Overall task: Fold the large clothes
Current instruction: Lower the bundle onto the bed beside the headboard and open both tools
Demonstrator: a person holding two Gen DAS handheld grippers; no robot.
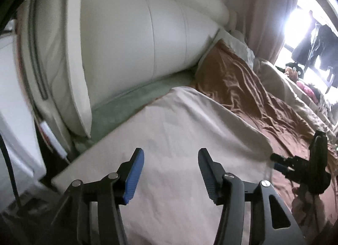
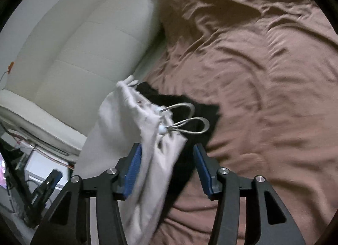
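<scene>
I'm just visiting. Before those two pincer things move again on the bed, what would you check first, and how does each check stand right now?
1. Left gripper open above the pale garment: ok.
2. Right gripper open, with the garment's waistband between its jaws: ok.
3. Cloth actually pinched: not ok, neither gripper has closed.
4. Drawstring loops clear of the fingers: ok.
5. Garment lying flat: not ok, it is bunched at the waistband.
6. Brown bedsheet smooth: not ok, wrinkled.
</scene>
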